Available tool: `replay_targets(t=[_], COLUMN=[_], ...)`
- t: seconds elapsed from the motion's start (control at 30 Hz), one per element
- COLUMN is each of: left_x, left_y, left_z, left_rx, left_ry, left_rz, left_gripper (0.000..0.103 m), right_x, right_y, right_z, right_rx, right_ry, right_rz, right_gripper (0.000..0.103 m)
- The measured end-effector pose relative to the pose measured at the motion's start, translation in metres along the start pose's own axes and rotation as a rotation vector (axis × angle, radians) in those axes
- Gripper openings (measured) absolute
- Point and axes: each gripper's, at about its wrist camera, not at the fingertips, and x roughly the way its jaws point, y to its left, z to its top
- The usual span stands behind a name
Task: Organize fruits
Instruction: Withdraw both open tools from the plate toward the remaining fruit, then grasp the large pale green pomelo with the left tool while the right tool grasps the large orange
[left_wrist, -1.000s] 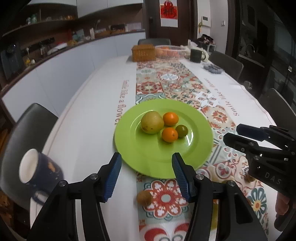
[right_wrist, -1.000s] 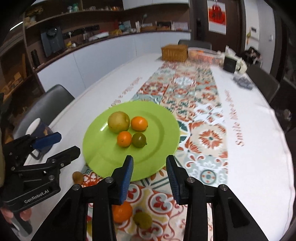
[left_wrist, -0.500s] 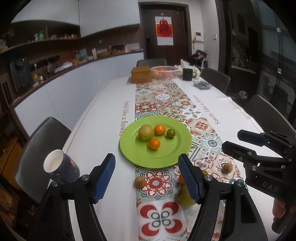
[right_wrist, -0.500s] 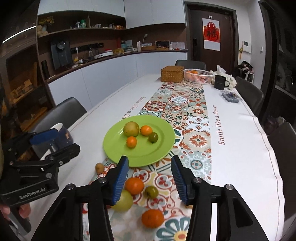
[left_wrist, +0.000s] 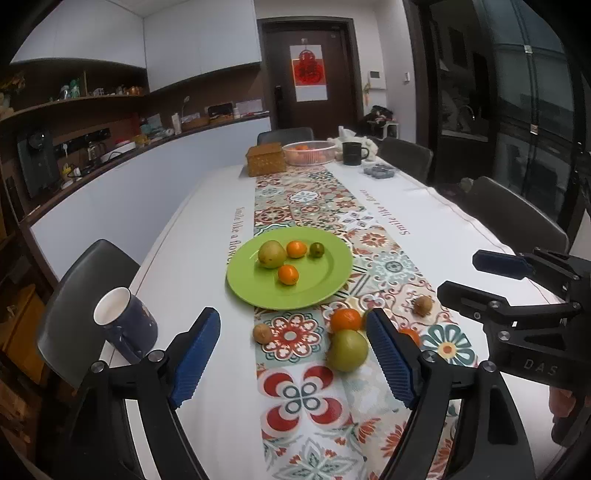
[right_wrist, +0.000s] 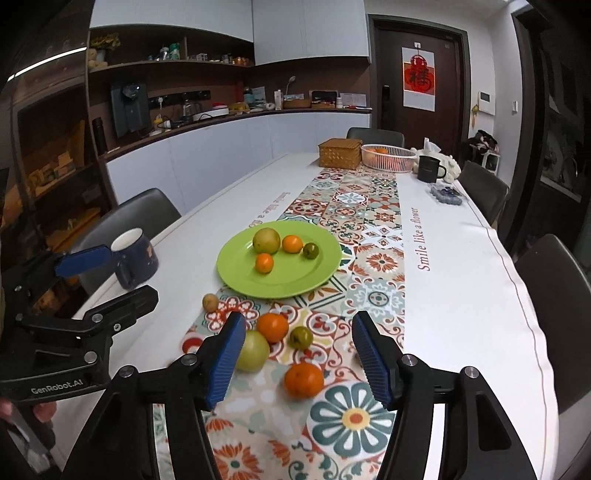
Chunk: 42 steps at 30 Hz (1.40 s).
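We judge the loose fruits round, smooth, firm, prone to rolling; we grip each across its widest girth. The green pear (right_wrist: 252, 350) lies just ahead of the right gripper (right_wrist: 297, 360), whose empty jaws are opening. The left gripper (left_wrist: 291, 358) likewise widens, empty. The plate (right_wrist: 236, 275) sits farther ahead on the surface (right_wrist: 461, 280).

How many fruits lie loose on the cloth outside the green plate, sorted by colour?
orange fruits: 2
large yellow-green fruit: 1
small green fruit: 1
small brown fruits: 2
Total: 6
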Motion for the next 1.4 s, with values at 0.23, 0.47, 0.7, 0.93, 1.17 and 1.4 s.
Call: replay_targets(t=[0.23, 0.47, 0.7, 0.93, 1.17, 1.4], left_x=[-0.013, -0.019, -0.013, 0.005, 0.036, 0.066], left_y=[-0.013, -0.026, -0.032, -0.033, -0.035, -0.04], left_z=[-0.014, -0.024, -0.031, -0.036, -0.041, -0.047], left_rx=[0.053, 0.093, 0.123, 0.163, 0.216, 0.252], left_ry=[-0.018, -0.045, -0.051, -0.04, 0.011, 0.064], left_rz=[0.007, 0.002, -0.025, -0.06, -0.102, -0.131], left_gripper=[0.086, 0.089, 0.089, 0.089, 0.089, 0.089], right_x=[-0.013, -0.017, -0.006, 0.014, 0.043, 0.073], right_y=[0.002, 0.002, 0.001, 0.002, 0.002, -0.002], right_z=[-0.016, -0.027, -0.035, -0.041, -0.049, -0.054], right_rx=[-0.025, -0.047, -0.079, -0.136, -0.2, -0.238], right_ry=[0.009, 0.017, 0.053, 0.1, 0.167, 0.223], right_rz=[0.013, 0.034, 0.048, 0.057, 0.066, 0.085], right_gripper=[0.061, 0.061, 0.061, 0.061, 0.061, 0.061])
